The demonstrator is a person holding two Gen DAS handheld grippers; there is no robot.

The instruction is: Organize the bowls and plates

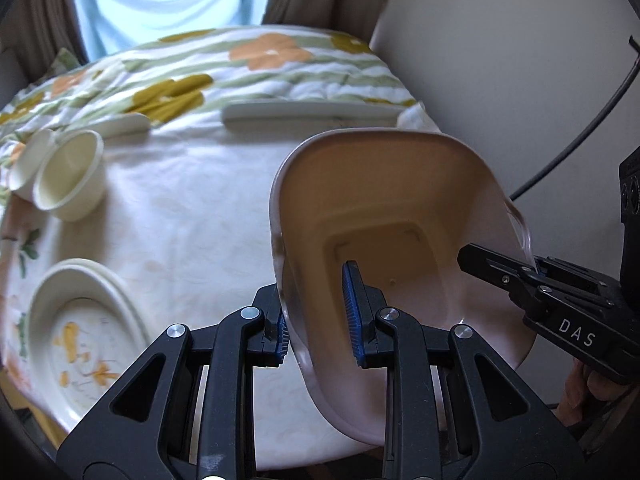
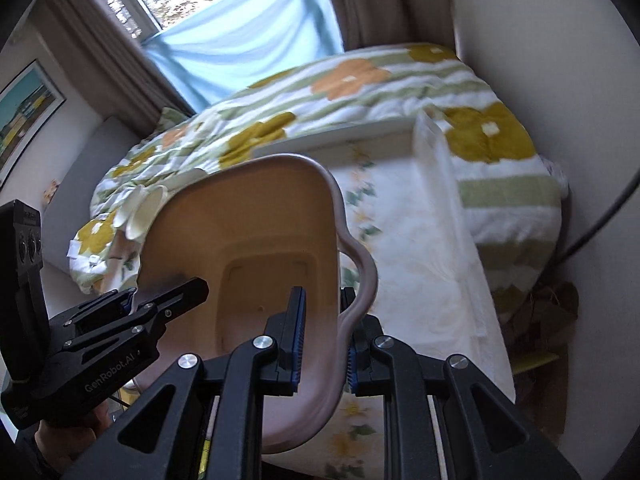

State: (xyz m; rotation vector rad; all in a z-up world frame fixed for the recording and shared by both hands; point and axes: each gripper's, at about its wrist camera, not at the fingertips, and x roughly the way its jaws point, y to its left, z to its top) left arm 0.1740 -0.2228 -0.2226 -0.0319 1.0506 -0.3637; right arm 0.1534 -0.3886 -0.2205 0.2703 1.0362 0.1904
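Bowl [image 1: 384, 216] up off the table [image 1: 192, 208], carried between two tools, tipped so that the hollow faces both cameras and the base points away toward the far wall. Left gripper [image 1: 318, 320] clamped on the left rim, one pad inside the wall, one outside. Right gripper [image 2: 324, 344] clamped likewise on the opposite rim, just by the wavy lip. No gap to see at either set of pads; both pinched tight on thin wall.

Squarish in outline, rounded at the corners, with the line from grip to grip running across the widest part. Level set-down judged to need both wrists rolled back together, else one edge down first.

Bare cloth beneath and to the left of the bowl. Plates [image 1: 80, 320] stacked at the near left edge, well apart from the bowl. Cups [image 1: 70, 176] farther back on the same side, lying tipped, mouths toward the camera, touching each other. White tray [image 2: 434, 148] on the right side, seen only from the right wrist, near the right hand. Left hand nearer to plates and cups; right hand nearer to tray. Chosen destination not yet plain from here.
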